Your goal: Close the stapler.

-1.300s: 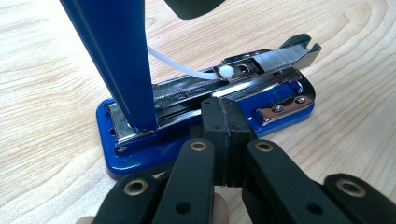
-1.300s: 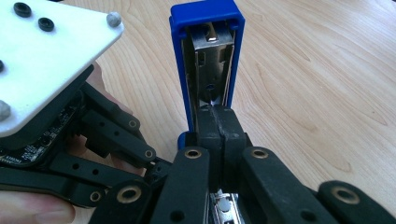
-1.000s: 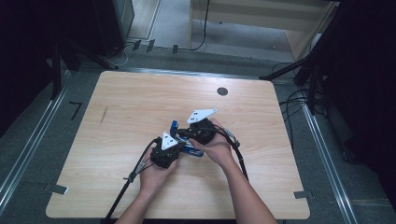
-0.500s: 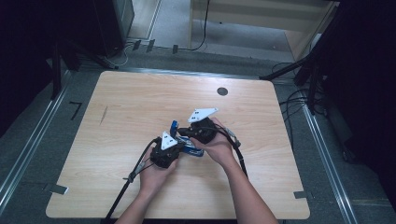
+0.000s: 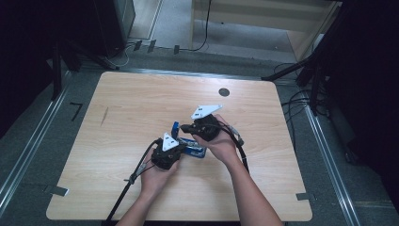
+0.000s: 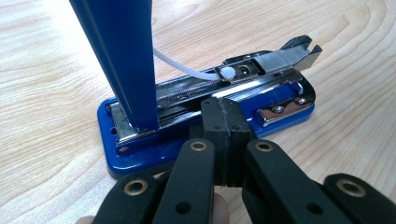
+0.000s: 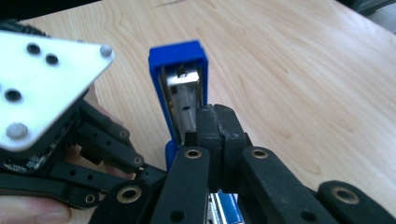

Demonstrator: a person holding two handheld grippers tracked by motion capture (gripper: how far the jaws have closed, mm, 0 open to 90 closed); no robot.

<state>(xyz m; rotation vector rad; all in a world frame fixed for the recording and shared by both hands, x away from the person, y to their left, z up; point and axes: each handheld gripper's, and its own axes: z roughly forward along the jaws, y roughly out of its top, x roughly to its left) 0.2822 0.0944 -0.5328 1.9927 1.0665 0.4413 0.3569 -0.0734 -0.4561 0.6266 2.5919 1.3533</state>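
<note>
A blue stapler [image 5: 194,150] lies open in the middle of the wooden table [image 5: 141,103], its lid [image 6: 128,56] standing upright from the base [image 6: 140,154]. The metal staple rail [image 6: 275,58] is exposed, with a white strip [image 6: 187,70] curving to it. My left gripper [image 6: 224,112] is shut with nothing between its pads, and its tips rest at the rail's near side. My right gripper [image 7: 215,121] is also shut and empty, its tips against the inner face of the raised lid [image 7: 180,88]. From above, the left gripper [image 5: 181,149] and right gripper [image 5: 184,127] meet at the stapler.
A small dark round cap [image 5: 224,92] sits in the table near its far edge. Cables [image 5: 127,188] trail from both grippers toward the near edge. The left gripper's grey plate [image 7: 42,93] crowds the right gripper view. Dark stands and cables surround the table.
</note>
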